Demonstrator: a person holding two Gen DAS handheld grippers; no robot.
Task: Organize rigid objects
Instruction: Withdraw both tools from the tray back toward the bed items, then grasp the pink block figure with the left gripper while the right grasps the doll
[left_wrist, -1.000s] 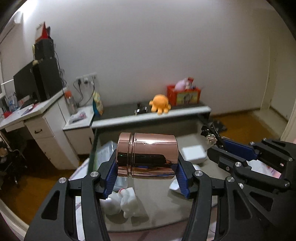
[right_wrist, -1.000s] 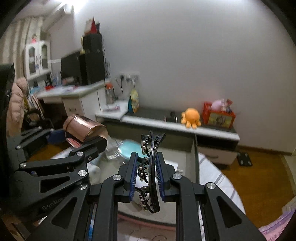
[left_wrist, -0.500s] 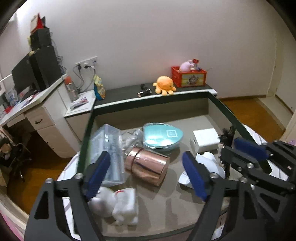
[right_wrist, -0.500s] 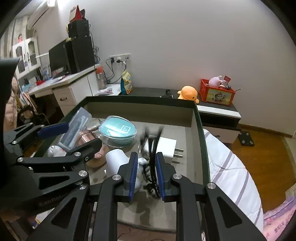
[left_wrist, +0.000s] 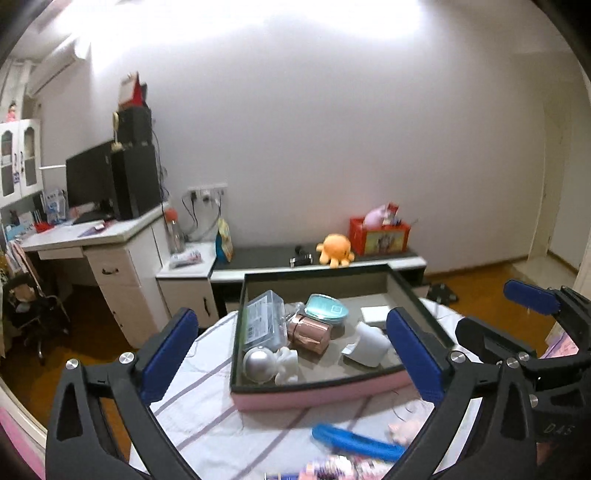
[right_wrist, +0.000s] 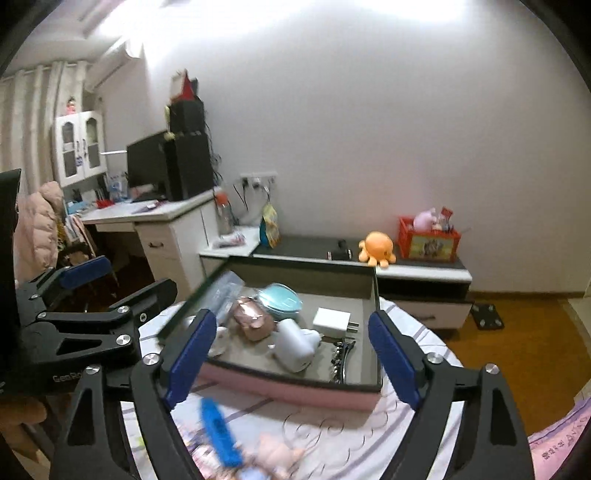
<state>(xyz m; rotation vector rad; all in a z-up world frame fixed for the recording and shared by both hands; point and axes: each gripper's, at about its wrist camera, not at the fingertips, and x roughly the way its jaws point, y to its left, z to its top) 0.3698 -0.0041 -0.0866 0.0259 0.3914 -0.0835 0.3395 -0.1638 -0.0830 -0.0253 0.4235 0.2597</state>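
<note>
Both grippers are hanging empty before a pink-sided storage box (left_wrist: 317, 395) at frame centre, on a striped cloth. The left gripper (left_wrist: 291, 358) and right gripper (right_wrist: 291, 354) are each opening, fingers wide apart, nothing between them. Lying inside the box are the rose-gold canister (left_wrist: 309, 332), centre, and the black hair claw (right_wrist: 341, 356), lower right, gathered with a teal round case (left_wrist: 327, 314), a white charger (right_wrist: 332, 320) and a clear plastic case (left_wrist: 264, 326), apparently so the rigid items sit together. A blue comb-like item (right_wrist: 218, 432), blurred, is waiting in the foreground, likely next.
</note>
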